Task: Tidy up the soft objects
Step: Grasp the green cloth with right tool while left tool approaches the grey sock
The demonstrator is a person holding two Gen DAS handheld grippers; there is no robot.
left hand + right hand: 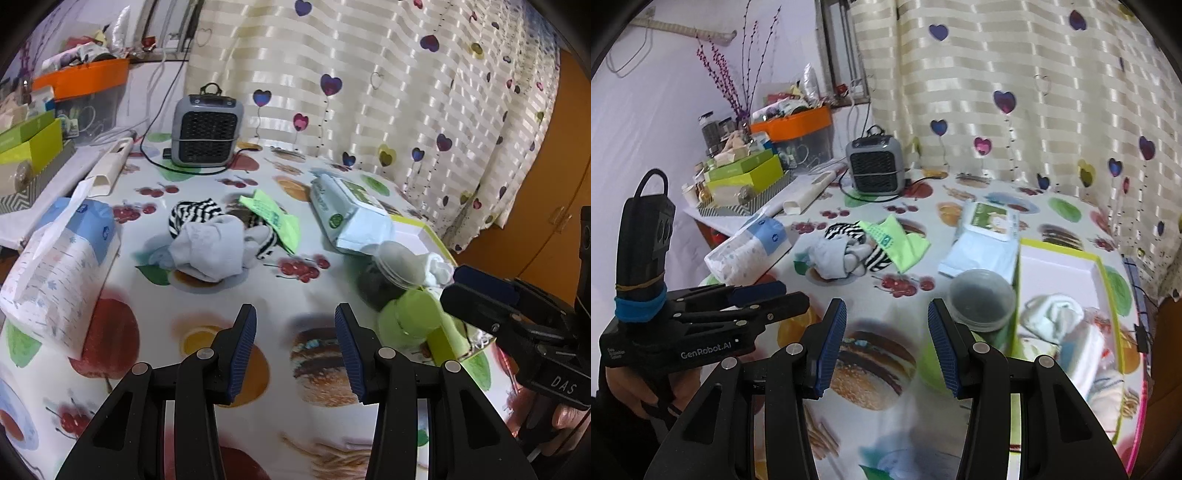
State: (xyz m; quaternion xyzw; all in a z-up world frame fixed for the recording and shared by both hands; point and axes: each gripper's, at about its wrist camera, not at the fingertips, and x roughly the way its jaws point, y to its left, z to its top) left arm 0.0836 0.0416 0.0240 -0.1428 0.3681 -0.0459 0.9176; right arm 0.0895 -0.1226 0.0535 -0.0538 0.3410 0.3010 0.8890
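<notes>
1. Fruit-print oilcloth covers the worktop (207, 302), with a heart-patterned curtain (369, 92) close behind it and household clutter along the far left edge.
2. I find both tongs empty and apart: left tongs (295, 350) and right tongs (886, 345) hover over bare cloth, nothing between the pads.
3. Task items: a loose heap of socks (210, 243), grey and black-and-white striped, lies mid-worktop with a green cloth (275, 218) draped against its far side. A white tray with a yellow-green rim (1067, 266) sits at the right and already holds rolled soft items (1056, 314).
4. Risk: the heap is tangled. In my judgement a grab at one sock may drag the striped one or the green cloth along, then shed it short of the tray.
5. Risk: a clear lidded tub (980, 304) stands just beside the tray's near wall, and a wipes pack (986, 240) leans at its far corner. A low carry from the heap could knock either.
6. Risk: the two tongs ride near each other; converging on the one heap invites a clash.
7. Risk: the slick cloth may let a sock slide away instead of gathering between closing pads.
</notes>
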